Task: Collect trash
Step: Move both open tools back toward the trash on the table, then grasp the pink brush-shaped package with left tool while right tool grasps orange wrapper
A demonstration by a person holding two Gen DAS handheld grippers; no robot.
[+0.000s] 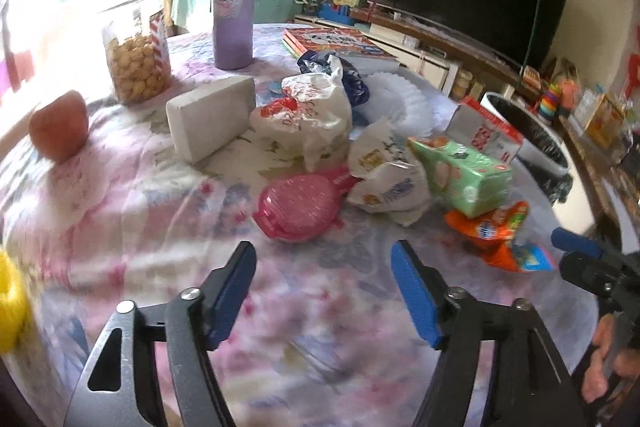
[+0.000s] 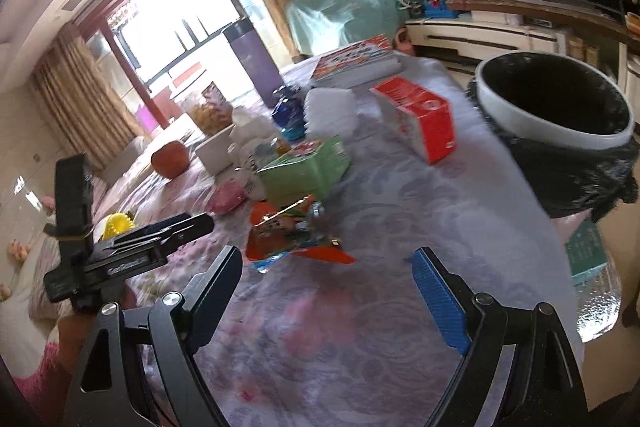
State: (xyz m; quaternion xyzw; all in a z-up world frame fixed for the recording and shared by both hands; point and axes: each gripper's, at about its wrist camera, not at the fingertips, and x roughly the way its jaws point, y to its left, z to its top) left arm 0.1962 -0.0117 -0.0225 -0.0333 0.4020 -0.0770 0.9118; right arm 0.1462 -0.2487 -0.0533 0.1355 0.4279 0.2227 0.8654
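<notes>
Both claws, the left claw (image 1: 324,291) and right claw (image 2: 326,297), were wide and held nothing. Wrappers like the orange bag (image 2: 294,233) still lay on the tabletop (image 2: 400,211). The bin (image 2: 556,99) stood beside it, so nearly all the work was left.

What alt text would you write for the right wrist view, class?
The open right gripper hovers empty over a floral tablecloth, nearest a torn orange snack wrapper. A bin lined with a black bag stands at the right.
</notes>
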